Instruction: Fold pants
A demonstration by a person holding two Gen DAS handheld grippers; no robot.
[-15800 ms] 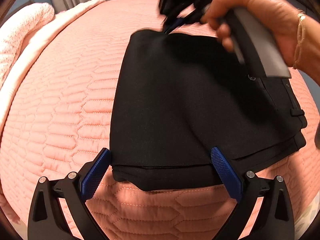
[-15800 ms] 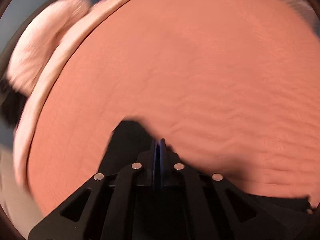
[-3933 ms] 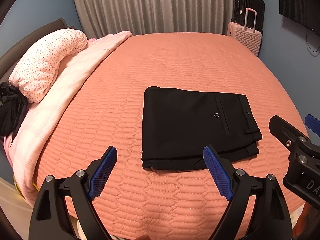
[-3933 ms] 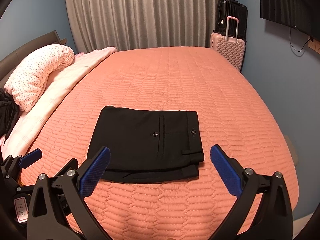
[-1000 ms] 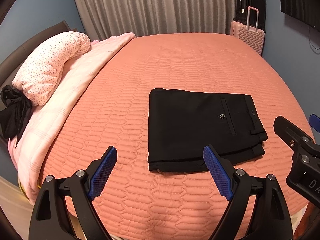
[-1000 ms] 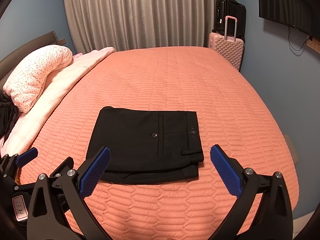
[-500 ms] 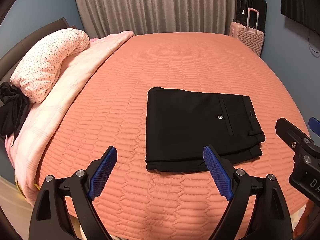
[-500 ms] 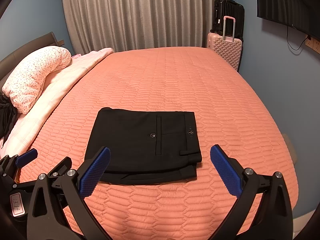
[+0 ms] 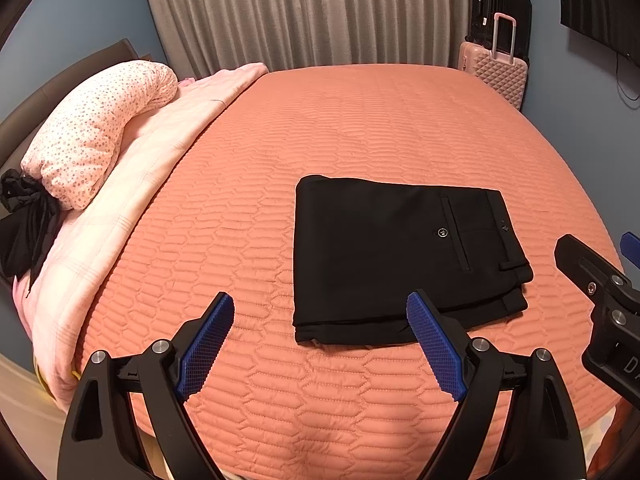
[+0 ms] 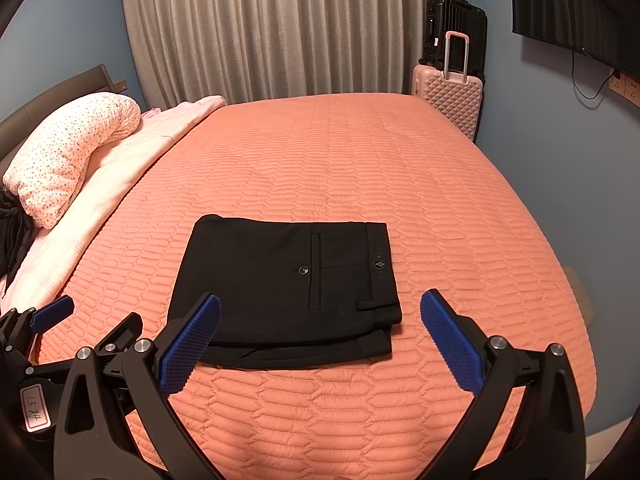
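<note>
The black pants [image 9: 384, 256] lie folded into a flat rectangle on the orange quilted bed [image 9: 360, 128], back pocket and button facing up; they also show in the right wrist view [image 10: 280, 288]. My left gripper [image 9: 320, 344] is open and empty, held above the bed's near edge, short of the pants. My right gripper [image 10: 320, 340] is open and empty, also back from the pants. The right gripper's body shows at the right edge of the left wrist view [image 9: 600, 300].
A pink dotted pillow [image 9: 96, 136] and a pale pink blanket [image 9: 132, 208] lie along the bed's left side, with a black cloth [image 9: 24, 220] beside them. A pink suitcase [image 10: 452, 92] and a black one stand by the grey curtain. A wall screen [image 10: 580, 8] hangs at right.
Both grippers stay open and empty. The views have shifted only slightly; the folded pants have not moved on the bed.
</note>
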